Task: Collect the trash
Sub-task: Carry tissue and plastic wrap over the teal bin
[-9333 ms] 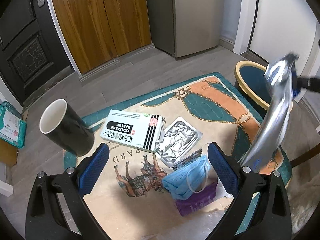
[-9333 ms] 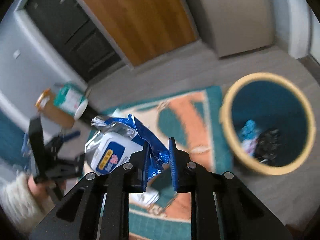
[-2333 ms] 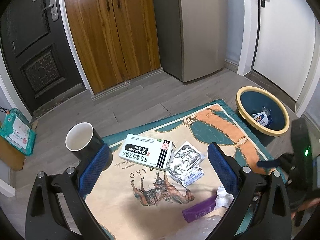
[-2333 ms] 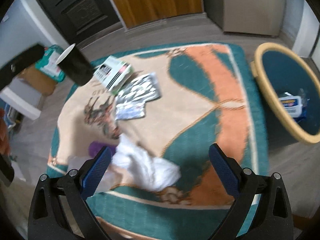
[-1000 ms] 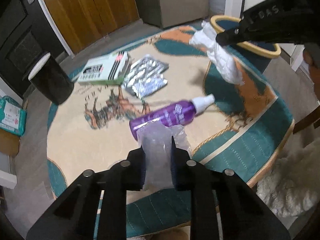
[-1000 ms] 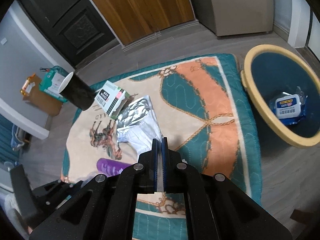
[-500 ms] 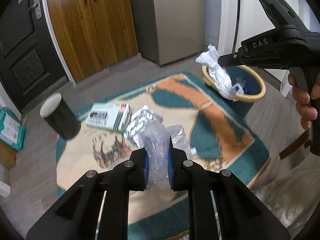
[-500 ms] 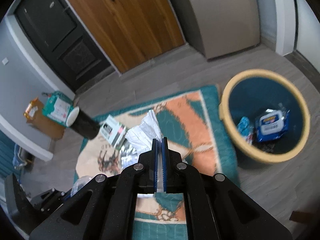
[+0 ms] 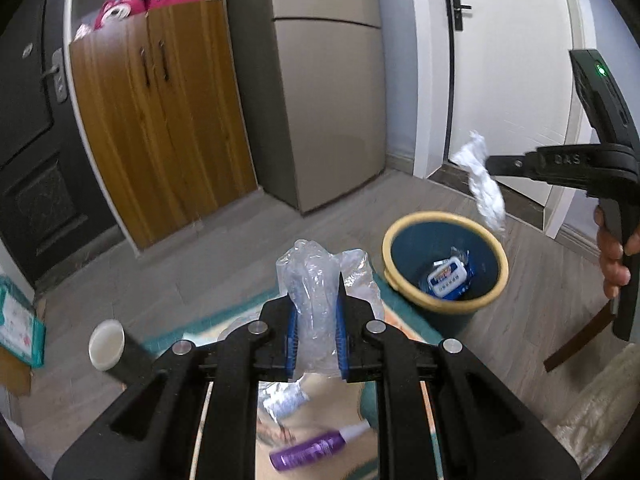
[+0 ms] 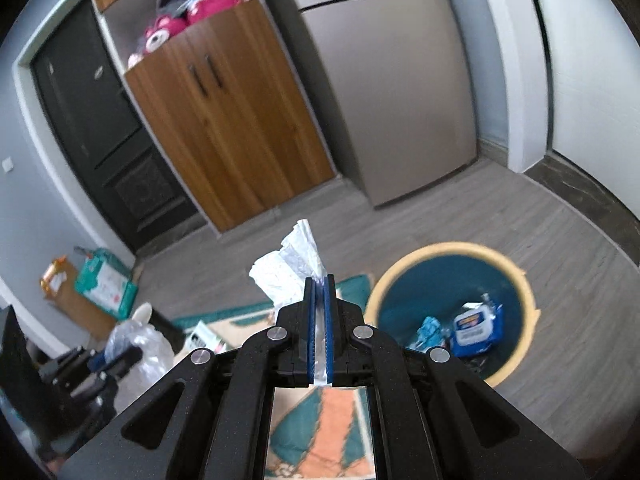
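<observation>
Between right tool pads: right tool (image 10: pixel 319 320) clenched on white tissue (image 10: pixel 294 268), wad trailing up and left of the tips.
Bin bearing: bin (image 10: pixel 520 280), open-mouthed, lower right of frame, just beyond the tips; nearer this hand.
Left tool: left tool (image 9: pixel 317 320) clamped on clear plastic bag (image 9: pixel 316 280), upright; bin (image 9: pixel 404 226) right of centre, farther off.
Clearance: bare floor (image 9: pixel 520 320) around the rim; spray bottle (image 9: pixel 312 450) and cup (image 9: pixel 106 344) lie behind, apart.

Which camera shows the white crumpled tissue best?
The left wrist view: the white tissue hangs whole from the right hand-held gripper. The right wrist view shows only its upper part, the rest hidden between the fingers.
</observation>
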